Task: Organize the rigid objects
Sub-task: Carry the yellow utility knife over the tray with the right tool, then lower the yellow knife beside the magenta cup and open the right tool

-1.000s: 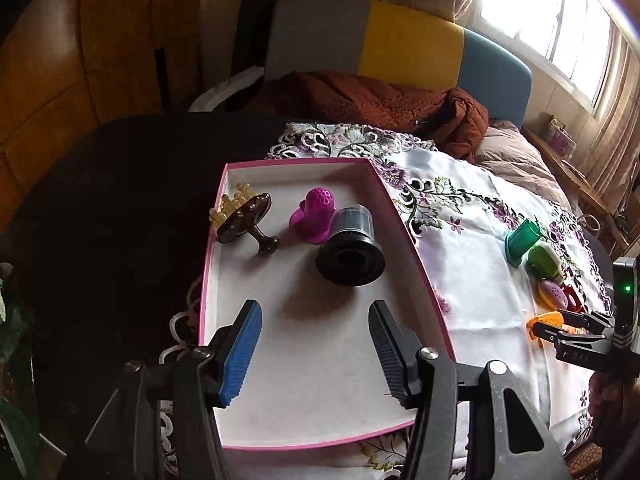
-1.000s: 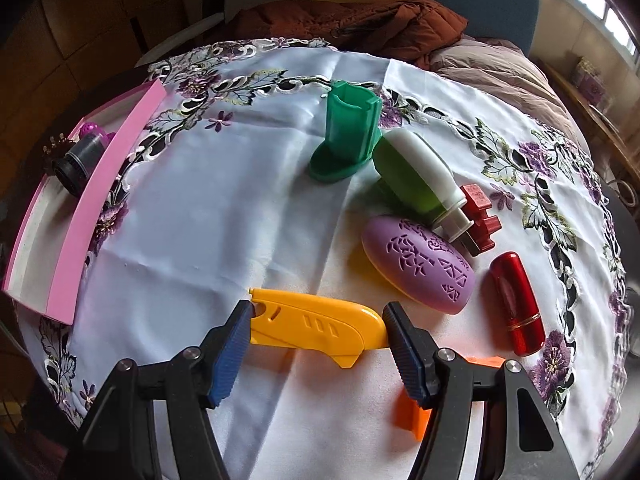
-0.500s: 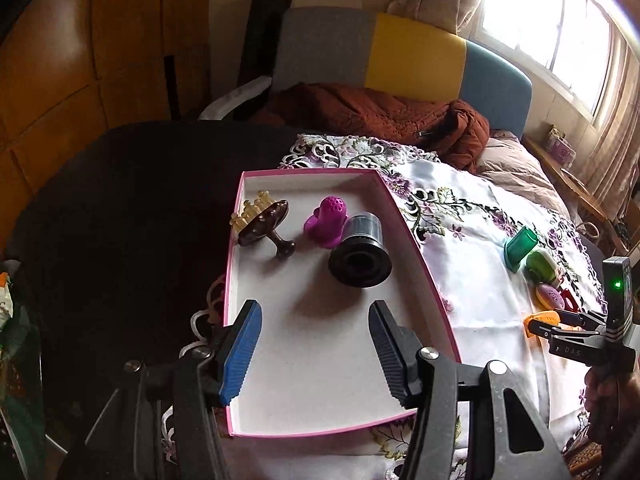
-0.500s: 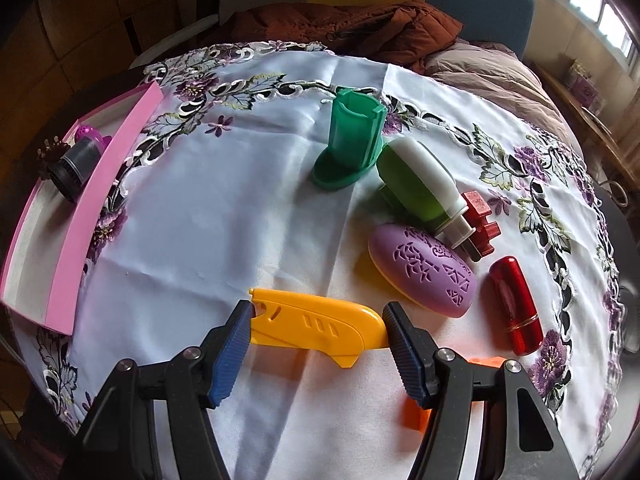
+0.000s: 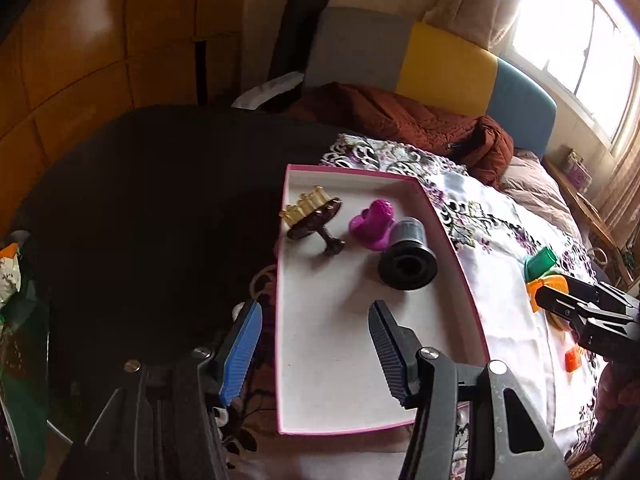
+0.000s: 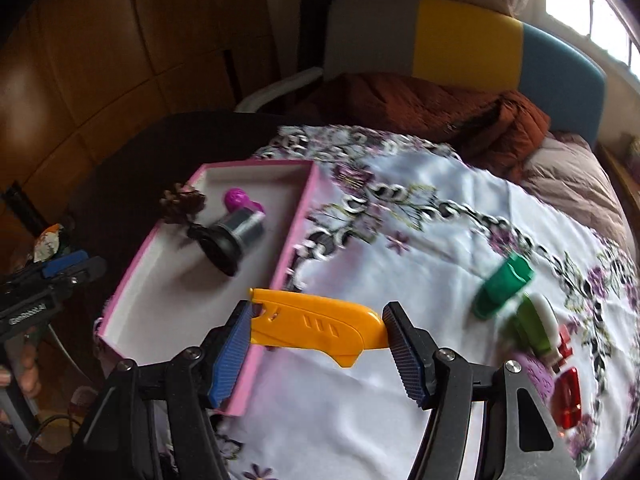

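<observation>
My right gripper (image 6: 316,320) is shut on a yellow cutter (image 6: 316,326), gripped end to end between its pads and held in the air just over the near right wall of the pink tray (image 6: 298,232). On the tray's white floor (image 5: 332,380) lie a brown comb (image 5: 312,220), a magenta piece (image 5: 372,224) and a black cylinder (image 5: 408,260). My left gripper (image 5: 314,328) hangs open and empty over the tray's near left edge. In the left wrist view the right gripper (image 5: 568,304) shows at the right with the yellow cutter (image 5: 548,282).
On the embroidered white cloth to the right lie a green cup (image 6: 504,284), a green and white bottle (image 6: 536,328), a purple oval (image 6: 536,372) and a red tube (image 6: 568,400). The dark table (image 5: 160,220) extends left of the tray. A sofa with a brown blanket (image 6: 420,108) stands behind.
The right gripper lifted the yellow cutter off the cloth and carried it left to the tray. The left gripper drifted left; its blue finger now hangs past the tray's left rim.
</observation>
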Motion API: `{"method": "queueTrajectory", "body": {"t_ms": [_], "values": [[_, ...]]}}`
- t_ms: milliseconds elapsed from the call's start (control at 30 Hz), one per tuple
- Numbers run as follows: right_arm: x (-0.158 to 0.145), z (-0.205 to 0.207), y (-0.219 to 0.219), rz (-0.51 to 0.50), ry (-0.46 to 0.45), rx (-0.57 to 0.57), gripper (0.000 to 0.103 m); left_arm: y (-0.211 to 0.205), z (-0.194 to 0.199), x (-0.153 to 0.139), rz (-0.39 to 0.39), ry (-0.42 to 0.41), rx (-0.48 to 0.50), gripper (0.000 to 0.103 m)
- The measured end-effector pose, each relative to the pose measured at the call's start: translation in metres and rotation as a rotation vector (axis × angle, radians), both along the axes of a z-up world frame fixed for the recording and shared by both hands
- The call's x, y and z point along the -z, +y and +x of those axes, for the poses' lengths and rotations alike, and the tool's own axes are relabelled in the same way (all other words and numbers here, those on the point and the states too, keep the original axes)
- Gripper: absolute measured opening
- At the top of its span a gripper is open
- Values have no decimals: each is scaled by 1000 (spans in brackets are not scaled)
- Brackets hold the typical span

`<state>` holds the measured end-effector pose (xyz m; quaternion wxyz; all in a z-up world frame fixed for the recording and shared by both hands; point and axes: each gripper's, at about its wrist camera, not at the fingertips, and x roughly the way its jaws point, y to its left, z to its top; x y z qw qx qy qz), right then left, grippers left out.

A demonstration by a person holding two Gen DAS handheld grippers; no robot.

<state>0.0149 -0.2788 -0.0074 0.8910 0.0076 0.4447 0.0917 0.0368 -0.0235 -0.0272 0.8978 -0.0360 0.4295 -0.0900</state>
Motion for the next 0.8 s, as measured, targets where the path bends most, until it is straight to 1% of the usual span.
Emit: {"method": "queueTrajectory", "body": {"t_ms": [133, 233, 367, 467, 533, 667, 800], "values": [[-7, 15, 57, 3, -29, -137, 66, 18, 1, -1, -11, -5, -46, 56], [-6, 30, 97, -25, -43, -225, 66, 30, 2, -3, -18, -9, -77, 56], [7, 53, 142, -57, -13, -325, 66, 45, 3, -3, -21, -10, -115, 56], [24, 66, 170, -127, 20, -382, 66, 53, 4, 0, -23, -2, -139, 56], [39, 76, 179, -169, 48, -391, 66, 56, 5, 1, -22, 2, -146, 56], [64, 98, 175, -236, 104, -339, 66, 57, 5, 5, -16, 7, -141, 56], [67, 104, 160, -221, 110, -281, 67, 53, 7, 8, -12, 13, -125, 56]]}}
